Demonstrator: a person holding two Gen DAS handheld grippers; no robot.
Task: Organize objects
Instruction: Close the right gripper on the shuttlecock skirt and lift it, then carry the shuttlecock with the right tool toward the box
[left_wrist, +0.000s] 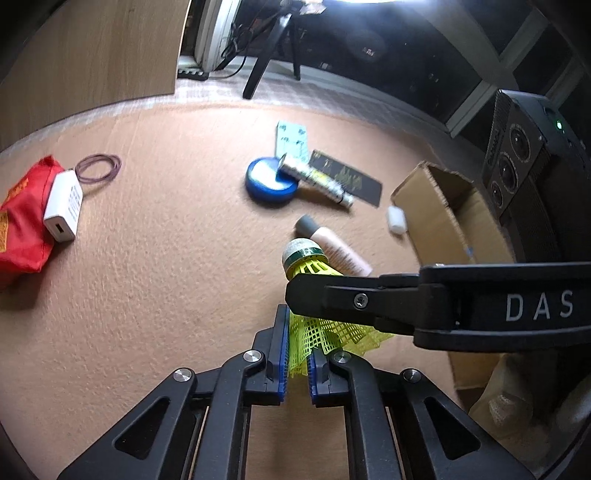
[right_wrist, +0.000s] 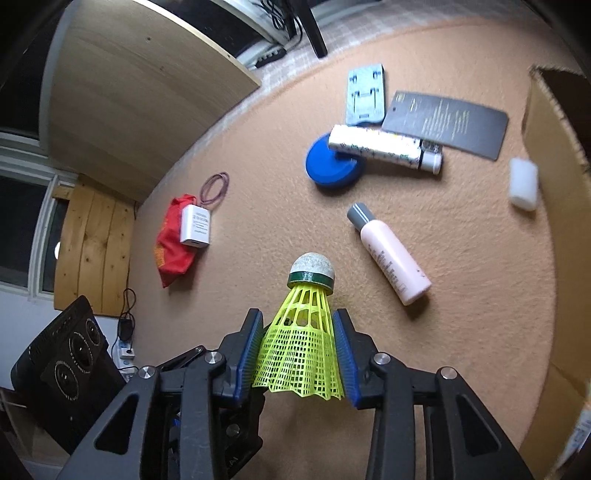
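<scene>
the left gripper (left_wrist: 297, 350) pinched the crushed rim of the yellow shuttlecock (right_wrist: 301, 354), and the right gripper (right_wrist: 299, 354) clamped its skirt from both sides, cork tip forward above the carpet (right_wrist: 258, 229). beyond lay a pink bottle (right_wrist: 391, 254), then a blue disc (right_wrist: 332, 166) beside a cardboard box (right_wrist: 554, 184).

Your lighting is dim and warm, with one blown-out glare patch at the top of the left wrist view. The carpet (left_wrist: 155, 266) is evenly lit with soft, short shadows. Heavy fisheye bending and dark corners. Slight motion blur on far clutter.
</scene>
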